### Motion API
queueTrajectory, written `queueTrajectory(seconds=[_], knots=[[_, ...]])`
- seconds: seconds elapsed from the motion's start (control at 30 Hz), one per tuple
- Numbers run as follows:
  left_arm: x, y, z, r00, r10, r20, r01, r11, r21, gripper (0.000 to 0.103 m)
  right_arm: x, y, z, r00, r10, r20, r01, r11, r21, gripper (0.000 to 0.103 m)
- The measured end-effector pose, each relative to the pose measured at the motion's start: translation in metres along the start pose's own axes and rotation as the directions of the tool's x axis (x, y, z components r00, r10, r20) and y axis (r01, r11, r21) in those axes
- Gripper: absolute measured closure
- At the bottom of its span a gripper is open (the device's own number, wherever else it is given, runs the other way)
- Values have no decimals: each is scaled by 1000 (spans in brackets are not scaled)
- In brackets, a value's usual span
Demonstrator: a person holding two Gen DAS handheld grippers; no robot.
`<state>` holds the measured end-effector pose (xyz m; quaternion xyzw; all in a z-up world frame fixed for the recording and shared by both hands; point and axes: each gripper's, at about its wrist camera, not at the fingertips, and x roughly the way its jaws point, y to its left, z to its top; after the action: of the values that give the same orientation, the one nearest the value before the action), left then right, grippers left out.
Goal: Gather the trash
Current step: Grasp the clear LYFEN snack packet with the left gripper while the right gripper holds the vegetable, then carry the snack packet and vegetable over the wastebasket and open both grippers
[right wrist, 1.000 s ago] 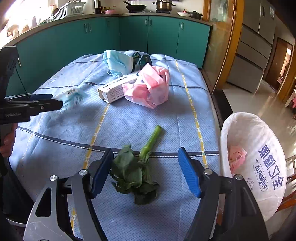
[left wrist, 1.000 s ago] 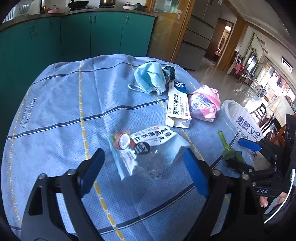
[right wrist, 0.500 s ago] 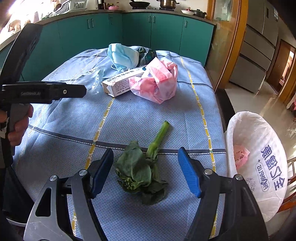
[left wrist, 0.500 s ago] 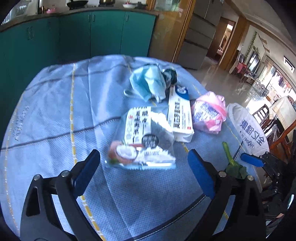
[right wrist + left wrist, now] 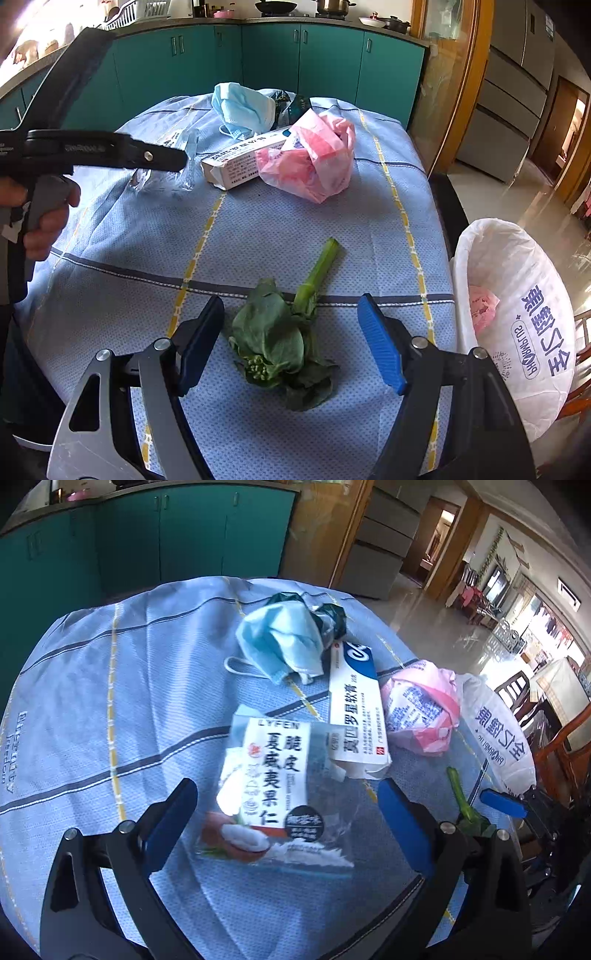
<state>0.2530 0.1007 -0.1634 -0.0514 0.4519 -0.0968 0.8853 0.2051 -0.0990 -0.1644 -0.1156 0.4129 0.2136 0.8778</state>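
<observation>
A clear snack wrapper (image 5: 269,794) with a coconut picture lies on the blue tablecloth (image 5: 110,709). My left gripper (image 5: 286,819) is open, its fingers either side of the wrapper's near end. A green vegetable stalk (image 5: 288,332) lies on the cloth, and my right gripper (image 5: 291,343) is open around its leafy end. A white trash bag (image 5: 524,317) hangs open off the table's right edge with a pink scrap inside. The bag also shows in the left wrist view (image 5: 495,731).
Further back lie a blue face mask (image 5: 284,642), a white medicine box (image 5: 356,705), a crumpled pink plastic bag (image 5: 421,709) and a dark green wrapper (image 5: 332,616). Teal cabinets (image 5: 258,62) stand behind the table. Wooden chairs stand at the right.
My left gripper has moved forward and turned, so the snack wrapper now lies between its fingers. My right gripper has closed in on the vegetable stalk. Both stay open.
</observation>
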Motion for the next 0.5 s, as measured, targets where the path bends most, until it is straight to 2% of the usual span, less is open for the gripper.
queueTrajectory(seconds=[0.1, 0.2, 0.23, 0.3, 0.37, 0.5], knots=[[0, -9, -4, 1000, 22, 14, -23, 999, 31, 8, 4, -2, 3, 1000, -4, -9, 5, 1000, 17, 30], [1, -12, -9, 1000, 24, 8, -24, 999, 35, 29, 5, -2, 4, 1000, 2, -7, -2, 1000, 19, 30], [0, -11, -11, 1000, 23, 12, -23, 999, 30, 29, 5, -2, 4, 1000, 8, -5, -7, 1000, 16, 32], [-3, -9, -14, 1000, 16, 24, -17, 1000, 15, 30, 4, -1, 3, 999, 31, -5, -31, 999, 15, 44], [-7, -6, -17, 999, 17, 33, -17, 1000, -4, 31, 3, -1, 2, 999, 48, -3, -48, 999, 19, 62], [-31, -5, -24, 995, 37, 89, -34, 999, -30, 31, -5, 3, 1, 999, 39, 20, -39, 999, -5, 71]])
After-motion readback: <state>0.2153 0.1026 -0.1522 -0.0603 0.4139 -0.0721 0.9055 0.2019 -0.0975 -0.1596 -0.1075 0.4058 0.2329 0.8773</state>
